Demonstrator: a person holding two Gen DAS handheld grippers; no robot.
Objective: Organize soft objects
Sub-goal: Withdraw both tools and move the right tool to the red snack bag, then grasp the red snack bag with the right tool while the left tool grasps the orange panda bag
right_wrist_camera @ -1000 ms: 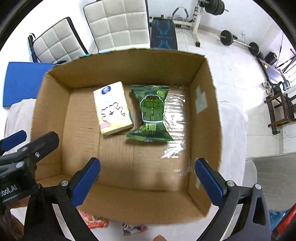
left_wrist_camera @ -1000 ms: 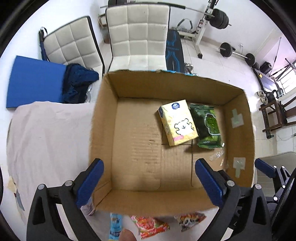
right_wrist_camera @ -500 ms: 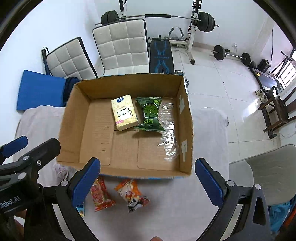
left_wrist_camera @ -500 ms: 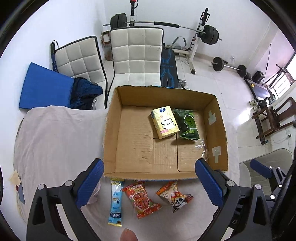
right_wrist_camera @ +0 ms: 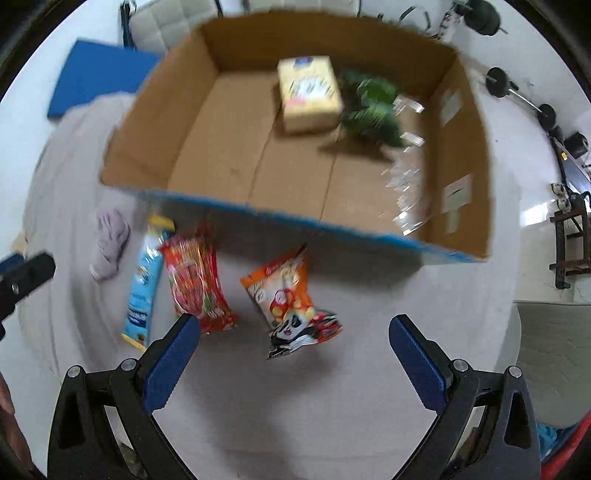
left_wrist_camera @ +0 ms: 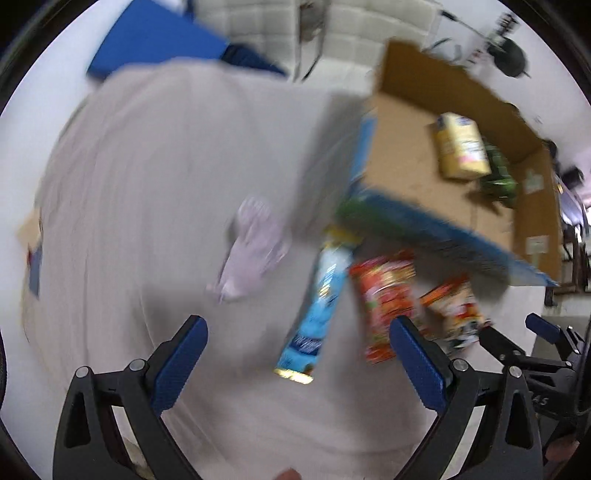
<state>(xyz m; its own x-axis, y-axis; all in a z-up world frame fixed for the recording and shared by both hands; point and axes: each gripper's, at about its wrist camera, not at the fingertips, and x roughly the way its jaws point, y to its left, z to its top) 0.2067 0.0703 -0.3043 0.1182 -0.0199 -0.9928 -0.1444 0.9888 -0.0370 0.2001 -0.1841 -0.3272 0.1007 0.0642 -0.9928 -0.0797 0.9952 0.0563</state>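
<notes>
A cardboard box (right_wrist_camera: 147,162) stands on the cloth-covered table and holds a yellow tissue pack (right_wrist_camera: 308,92) and a green snack bag (right_wrist_camera: 371,110). In front of it lie a pale purple cloth (right_wrist_camera: 109,243), a light blue long packet (right_wrist_camera: 144,288), a red snack bag (right_wrist_camera: 197,277) and an orange panda bag (right_wrist_camera: 291,299). My right gripper (right_wrist_camera: 295,354) is open and empty, just short of the panda bag. My left gripper (left_wrist_camera: 299,358) is open and empty above the blue packet (left_wrist_camera: 317,310), with the purple cloth (left_wrist_camera: 251,247) ahead to its left. The left wrist view is blurred.
A blue mat (right_wrist_camera: 96,81) and white padded chairs (right_wrist_camera: 166,18) stand behind the table. Gym weights (right_wrist_camera: 498,81) lie on the floor at the back right. A dark wooden stand (right_wrist_camera: 569,240) is at the right. The table's right edge is near the box.
Both grippers have pulled back from above the box and dropped toward the packets in front of it. The left view has swung left over the cloth. Both stay open.
</notes>
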